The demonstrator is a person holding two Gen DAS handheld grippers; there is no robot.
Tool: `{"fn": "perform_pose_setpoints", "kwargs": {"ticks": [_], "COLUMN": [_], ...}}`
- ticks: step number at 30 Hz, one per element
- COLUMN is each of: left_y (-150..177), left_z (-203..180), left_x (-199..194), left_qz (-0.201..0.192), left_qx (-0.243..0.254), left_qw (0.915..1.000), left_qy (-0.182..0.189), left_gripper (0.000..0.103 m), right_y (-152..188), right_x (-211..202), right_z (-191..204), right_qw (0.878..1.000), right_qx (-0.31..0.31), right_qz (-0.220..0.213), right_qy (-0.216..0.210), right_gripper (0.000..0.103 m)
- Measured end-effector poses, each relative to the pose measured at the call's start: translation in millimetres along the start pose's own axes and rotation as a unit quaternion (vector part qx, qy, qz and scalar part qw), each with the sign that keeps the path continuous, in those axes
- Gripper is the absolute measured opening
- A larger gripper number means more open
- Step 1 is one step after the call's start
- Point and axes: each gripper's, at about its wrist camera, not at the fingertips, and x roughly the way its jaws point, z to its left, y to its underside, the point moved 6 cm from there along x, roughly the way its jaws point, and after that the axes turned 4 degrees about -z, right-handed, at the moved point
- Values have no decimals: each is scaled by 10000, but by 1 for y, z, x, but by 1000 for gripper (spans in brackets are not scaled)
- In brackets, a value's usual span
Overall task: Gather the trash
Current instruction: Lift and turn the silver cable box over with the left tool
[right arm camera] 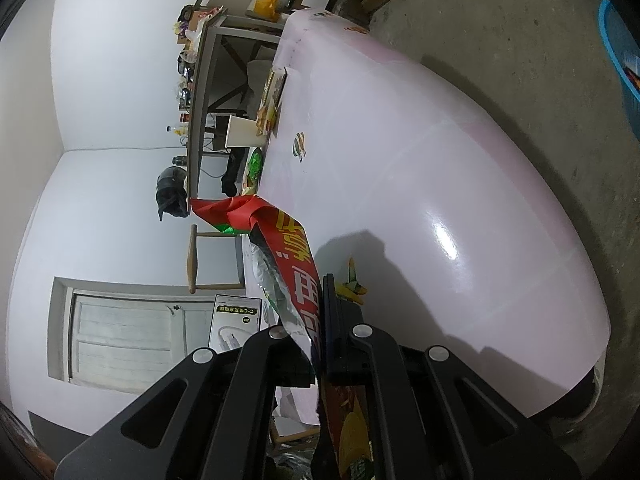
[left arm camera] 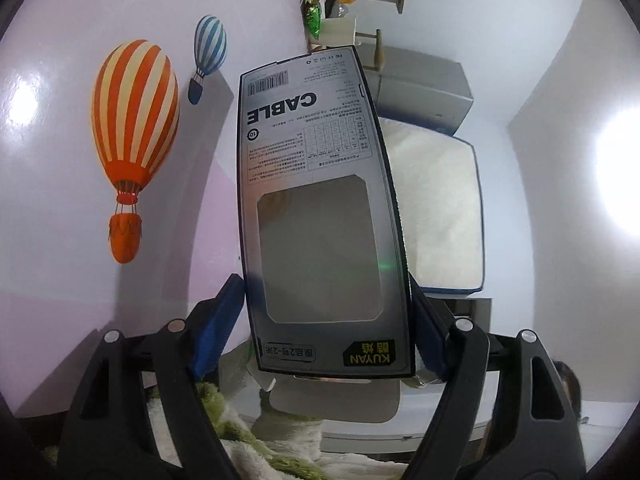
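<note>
My left gripper (left arm camera: 326,320) is shut on a grey cable box (left arm camera: 320,208) with a clear window and the word CABLE, held up in front of the pink table top (left arm camera: 60,200) with balloon stickers. The same box shows small in the right wrist view (right arm camera: 234,326). My right gripper (right arm camera: 318,320) is shut on a red snack wrapper (right arm camera: 288,256) with a silver inside, held beside the pink table (right arm camera: 420,184). More wrappers (right arm camera: 268,100) lie along the table's far edge.
A blue tub (right arm camera: 620,64) stands on the concrete floor at the right edge. A grey desk (right arm camera: 204,92) with clutter and a white cup (right arm camera: 240,131) are beyond the table. A white box (left arm camera: 440,208) and a green-and-white plush cloth (left arm camera: 240,440) are near the left gripper.
</note>
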Motion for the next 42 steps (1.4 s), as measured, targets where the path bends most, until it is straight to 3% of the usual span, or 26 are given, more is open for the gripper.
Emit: {"fn": "perform_pose_setpoints", "kwargs": {"ticks": [4,8,11,15,18,20,22,23,25,29,32,36,37,39,42], "left_y": [6,3,2,7,15,17,12,15,15,11,1,-7,-7,-10,-15], "left_z": [-8,-1,18,25,19,11,6,3,-3,-14,-22,-25,-23,-21,-21], "left_x": [0,4,6,1,-2,-17,-17,-22,-26,-36,-31,-26,-20,-10,-1], "left_qz": [43,5,-324,-615,-661,-696,-764,-809,-967,-1087,-1107,-1243,-1207,-1081,-1061], "left_qx": [-47,-393,-1121,-1453,-1243,-881,-499,-182,240,647,1109,2070,2180,2307,2304], "left_qw": [9984,9977,9928,9875,9896,9896,9843,9758,9602,9377,9094,8449,8371,8298,8312], "left_qy": [553,552,285,44,-287,-898,-1510,-2026,-2611,-3237,-3853,-4774,-4869,-4965,-4947], "left_gripper": [73,73,74,79,83,83,83,84,84,87,88,89,89,89,89], "right_y": [-1,-1,0,-1,-2,-2,-2,-3,-2,-1,-1,-2,-3,-4,-4], "right_x": [0,-3,-3,-6,-7,-8,-7,-7,-6,-2,0,2,2,3,4], "right_z": [-1,-2,-3,-3,-3,-3,-3,-3,-4,-4,-3,0,0,1,0], "right_qw": [10000,10000,10000,9999,9999,9999,9999,9999,9999,9999,9999,9999,9999,9999,9999], "right_qx": [15,34,51,69,49,40,30,29,28,32,27,-7,-10,-13,5], "right_qz": [2,-10,-22,-33,-38,-40,-38,-33,-19,26,52,53,52,50,57], "right_qy": [-7,-30,-52,-90,-99,-102,-109,-113,-119,-124,-118,-99,-94,-91,-93], "right_gripper": [3,3,3,3,3,3,3,3,3,3,3,3,3,3,3]}}
